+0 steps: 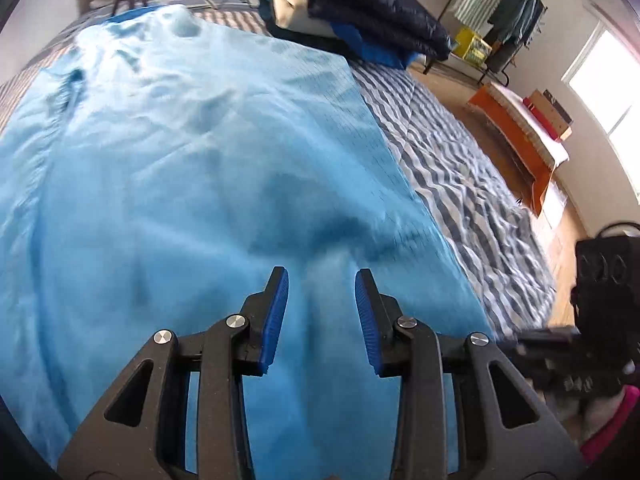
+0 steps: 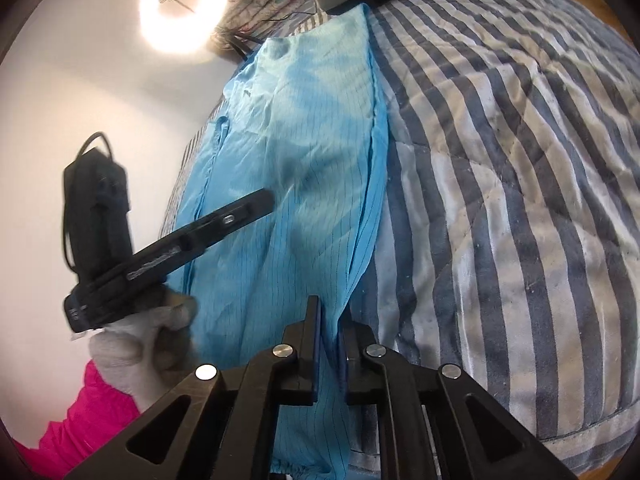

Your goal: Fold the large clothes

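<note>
Garment (image 1: 180, 160), thin light-blue cloth with fine grid lines, lies spread over the striped quilt (image 1: 460, 152). Left wrist view: the left gripper (image 1: 322, 320) hovers above it, blue ribbed pads apart, holding nothing. Right wrist view: the right gripper (image 2: 330, 320) pinches the garment's edge (image 2: 328, 240) between nearly closed pads; the hem is cut off below.

A striped quilt (image 2: 500, 160) covers the bed. Piled dark jackets (image 1: 360, 12) sit at its far end. A clothes rack (image 1: 504, 12) stands by the wall.
</note>
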Available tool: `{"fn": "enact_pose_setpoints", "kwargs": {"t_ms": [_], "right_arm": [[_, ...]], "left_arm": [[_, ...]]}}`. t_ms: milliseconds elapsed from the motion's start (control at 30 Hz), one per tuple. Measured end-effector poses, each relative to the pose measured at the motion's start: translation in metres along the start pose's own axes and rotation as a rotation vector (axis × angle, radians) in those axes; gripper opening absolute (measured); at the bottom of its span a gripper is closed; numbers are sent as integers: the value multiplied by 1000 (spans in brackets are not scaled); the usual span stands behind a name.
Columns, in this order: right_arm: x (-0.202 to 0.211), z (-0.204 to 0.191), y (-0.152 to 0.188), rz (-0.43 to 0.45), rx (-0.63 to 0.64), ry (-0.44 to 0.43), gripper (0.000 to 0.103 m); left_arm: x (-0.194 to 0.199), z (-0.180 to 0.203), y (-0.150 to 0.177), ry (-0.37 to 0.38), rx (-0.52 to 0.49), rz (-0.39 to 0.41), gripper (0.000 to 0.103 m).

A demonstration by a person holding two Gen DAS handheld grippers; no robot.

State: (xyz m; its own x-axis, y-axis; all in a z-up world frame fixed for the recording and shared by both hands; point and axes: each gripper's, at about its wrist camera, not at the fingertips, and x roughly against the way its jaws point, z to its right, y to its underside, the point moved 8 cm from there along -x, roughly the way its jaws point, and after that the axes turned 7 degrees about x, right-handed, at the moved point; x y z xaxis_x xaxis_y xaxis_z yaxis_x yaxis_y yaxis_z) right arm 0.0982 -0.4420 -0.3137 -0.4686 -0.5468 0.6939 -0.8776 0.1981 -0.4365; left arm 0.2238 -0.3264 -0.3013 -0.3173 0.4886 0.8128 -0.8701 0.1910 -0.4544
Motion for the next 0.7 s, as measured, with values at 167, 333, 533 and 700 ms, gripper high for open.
{"fn": "enact_pose_setpoints", "kwargs": {"t_ms": [167, 333, 533, 700], "right_arm": [[7, -16, -9, 29, 66, 56, 1], [7, -34, -15, 41, 130, 114, 1], [2, -54, -29, 49, 182, 200, 0], [0, -75, -33, 55, 257, 229, 0]], "left_arm": [[38, 8, 46, 48, 10, -13, 34], [12, 5, 89, 29, -12, -107, 34], [52, -1, 76, 86, 58, -51, 34], [137, -25, 44, 112, 97, 110, 34]]}}
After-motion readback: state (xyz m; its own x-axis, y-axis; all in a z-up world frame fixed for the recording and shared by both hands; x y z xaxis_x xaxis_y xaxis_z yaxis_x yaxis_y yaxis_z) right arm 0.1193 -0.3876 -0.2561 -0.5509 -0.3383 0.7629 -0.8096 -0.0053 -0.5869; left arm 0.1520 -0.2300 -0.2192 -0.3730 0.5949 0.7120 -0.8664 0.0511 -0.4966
